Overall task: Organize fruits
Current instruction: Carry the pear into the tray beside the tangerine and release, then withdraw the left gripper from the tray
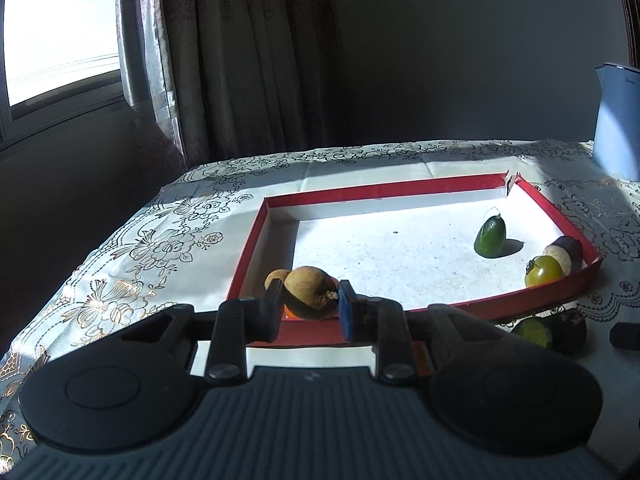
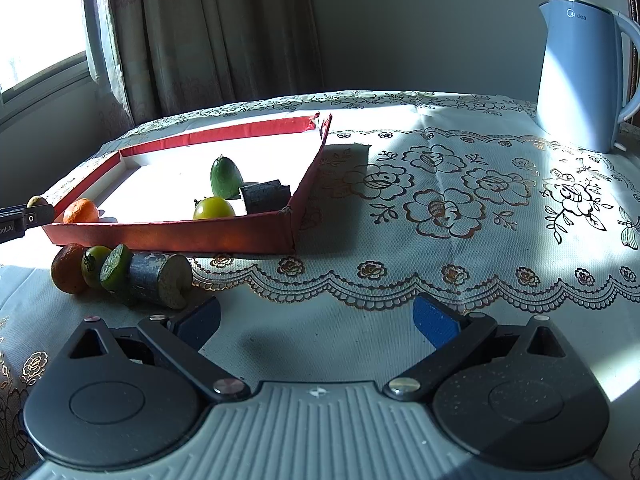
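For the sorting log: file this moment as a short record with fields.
left gripper: jaws shut on a brown round fruit at the tray's near left corner
right gripper: jaws open, empty, above the tablecloth
red tray: holds orange, green fruit, tomato, dark cylinder
outside tray: four pieces in a row at its front wall

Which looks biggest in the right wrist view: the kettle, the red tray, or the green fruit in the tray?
1. Red tray, widest on screen.
2. Kettle, tall but narrower; it stands farther back, so this ranking against the tray is unsure.
3. Green fruit, plainly smallest.
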Tool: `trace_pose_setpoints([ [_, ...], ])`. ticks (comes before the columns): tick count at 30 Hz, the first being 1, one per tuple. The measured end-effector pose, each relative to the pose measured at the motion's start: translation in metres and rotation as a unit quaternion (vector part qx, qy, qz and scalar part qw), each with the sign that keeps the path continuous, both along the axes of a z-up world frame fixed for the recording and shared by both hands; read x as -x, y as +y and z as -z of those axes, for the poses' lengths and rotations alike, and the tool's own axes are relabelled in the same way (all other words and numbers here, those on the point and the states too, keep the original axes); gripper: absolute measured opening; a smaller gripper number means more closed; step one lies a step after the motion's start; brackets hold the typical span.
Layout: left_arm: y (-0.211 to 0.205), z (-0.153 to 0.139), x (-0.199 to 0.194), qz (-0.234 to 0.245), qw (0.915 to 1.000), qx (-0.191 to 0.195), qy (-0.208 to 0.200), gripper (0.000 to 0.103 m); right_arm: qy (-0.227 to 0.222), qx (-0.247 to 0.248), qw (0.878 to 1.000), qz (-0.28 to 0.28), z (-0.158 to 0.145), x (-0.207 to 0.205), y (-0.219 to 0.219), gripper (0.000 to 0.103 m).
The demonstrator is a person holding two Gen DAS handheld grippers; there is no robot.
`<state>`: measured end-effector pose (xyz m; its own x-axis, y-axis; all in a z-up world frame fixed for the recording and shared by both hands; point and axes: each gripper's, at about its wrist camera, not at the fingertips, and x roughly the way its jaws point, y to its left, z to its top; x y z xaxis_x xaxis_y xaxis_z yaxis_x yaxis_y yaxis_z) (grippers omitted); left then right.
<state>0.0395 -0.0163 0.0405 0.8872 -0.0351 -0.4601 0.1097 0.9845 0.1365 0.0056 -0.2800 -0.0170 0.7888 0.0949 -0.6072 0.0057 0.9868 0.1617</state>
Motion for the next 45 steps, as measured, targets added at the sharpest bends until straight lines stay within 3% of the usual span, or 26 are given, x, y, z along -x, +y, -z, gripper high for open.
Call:
trace_pose_setpoints([
  [12,-0.038,0.003,-0.026,0.034,0.9993,-0.013,0.005,0.025,-0.001,-0.004,1.000,0.000,0.000,0.000,-0.001,0.103],
  [23,-0.046,0.023,-0.045,0.043,0.9981,-0.015,0.042,0.028,-0.001,-0.002,1.000,-0.001,0.000,-0.001,-0.001,0.103],
  [26,-0.045,0.020,-0.042,0.039,0.9987,-0.015,0.030,0.050,-0.001,-0.003,1.000,-0.001,0.000,-0.001,-0.001,0.103],
  [31,-0.038,0.011,-0.027,0.033,0.9993,-0.015,0.008,0.065,-0.002,-0.006,1.000,-0.001,0.000,-0.001,-0.002,0.103],
  [36,-0.013,0.004,0.004,0.004,0.9996,-0.019,-0.021,0.102,-0.003,-0.011,1.000,-0.001,0.000,0.000,-0.003,0.103],
  [45,0.050,0.013,0.034,-0.072,0.9972,0.014,-0.016,0.103,-0.024,-0.032,0.999,-0.008,-0.003,0.005,-0.006,0.103],
])
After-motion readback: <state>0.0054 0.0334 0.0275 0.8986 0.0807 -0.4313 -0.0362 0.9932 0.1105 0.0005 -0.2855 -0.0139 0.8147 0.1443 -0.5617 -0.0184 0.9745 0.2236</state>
